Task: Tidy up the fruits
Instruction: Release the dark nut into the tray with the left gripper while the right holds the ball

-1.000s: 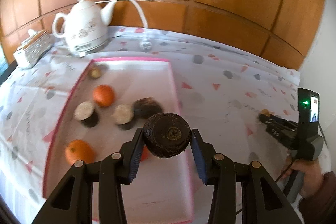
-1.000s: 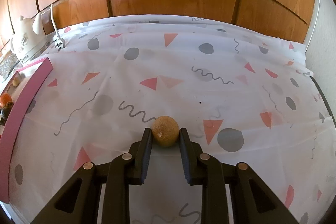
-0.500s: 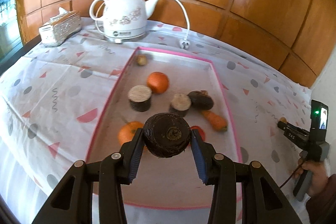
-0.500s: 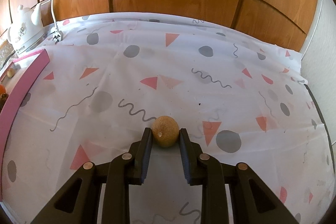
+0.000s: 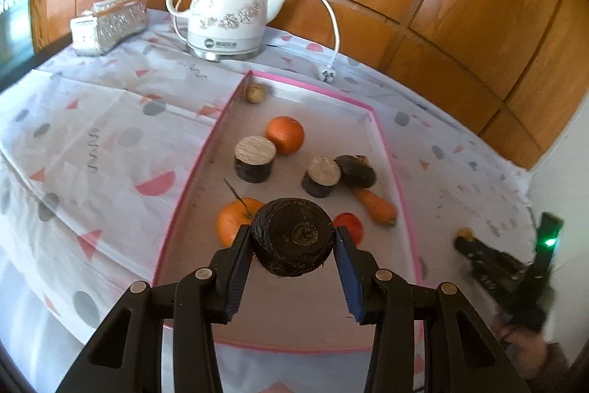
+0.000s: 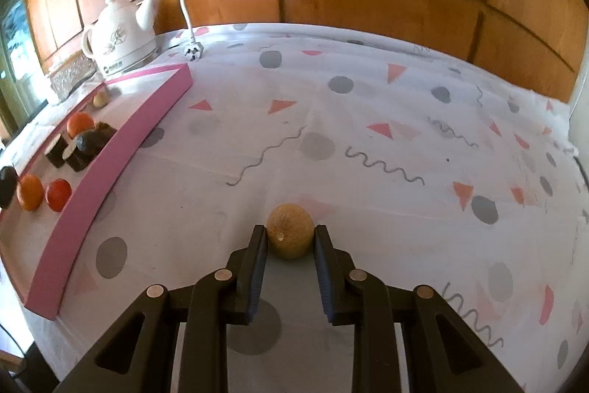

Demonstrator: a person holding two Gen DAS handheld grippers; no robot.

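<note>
Meanwhile, the left gripper kept its jaws clamped on the dark round fruit, held above the near end of the pink tray, whose oranges and carrot now showed closer than half a second before. The right gripper still pinched the small tan fruit over the bench cloth, with the tray edge swung nearer at left

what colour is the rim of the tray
Pink, around a pale inside. The tray shows its side wall best in the right wrist view.
</note>
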